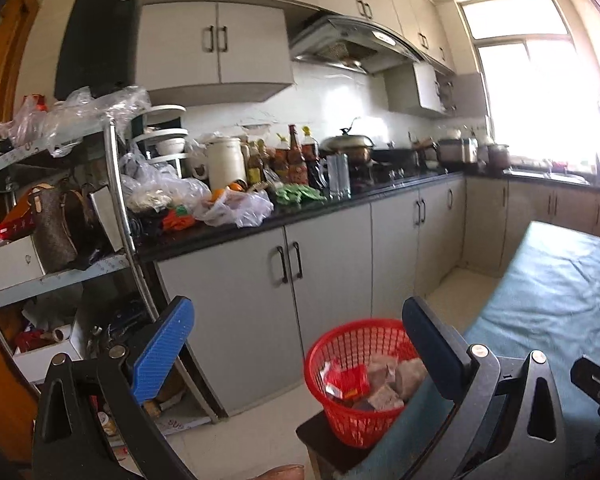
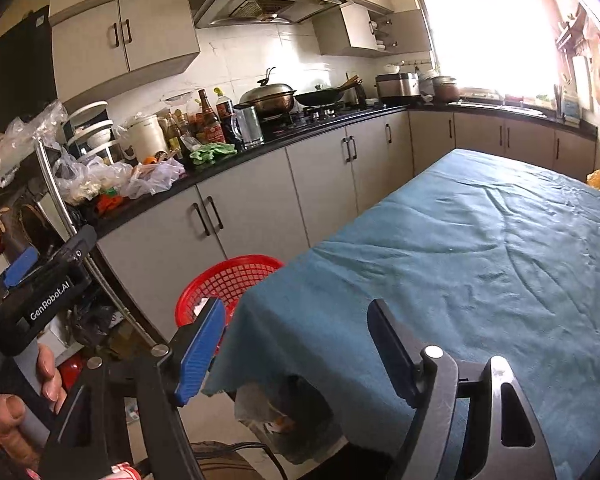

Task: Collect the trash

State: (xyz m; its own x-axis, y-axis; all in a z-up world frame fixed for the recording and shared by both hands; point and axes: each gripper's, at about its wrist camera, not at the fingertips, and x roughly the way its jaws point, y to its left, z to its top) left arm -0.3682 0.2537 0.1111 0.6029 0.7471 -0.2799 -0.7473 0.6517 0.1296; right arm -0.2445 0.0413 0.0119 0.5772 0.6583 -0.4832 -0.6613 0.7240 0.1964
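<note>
A red mesh basket (image 1: pixel 350 346) stands on a dark stool beside the table corner. It holds red wrappers (image 1: pixel 346 380) and grey crumpled trash (image 1: pixel 396 380). The basket also shows in the right wrist view (image 2: pixel 224 280), partly hidden by the cloth. My left gripper (image 1: pixel 296 344) is open and empty, held above and in front of the basket. My right gripper (image 2: pixel 296 344) is open and empty over the near corner of the blue tablecloth (image 2: pixel 460 256). The left gripper's body (image 2: pixel 48 288) shows at the left of the right wrist view.
A dark counter (image 1: pixel 320 210) along grey cabinets carries plastic bags (image 1: pixel 236 206), bottles, a kettle and pans. A metal shelf rack (image 1: pixel 116 216) full of clutter stands at the left. An orange item (image 2: pixel 598 180) lies at the table's far right edge.
</note>
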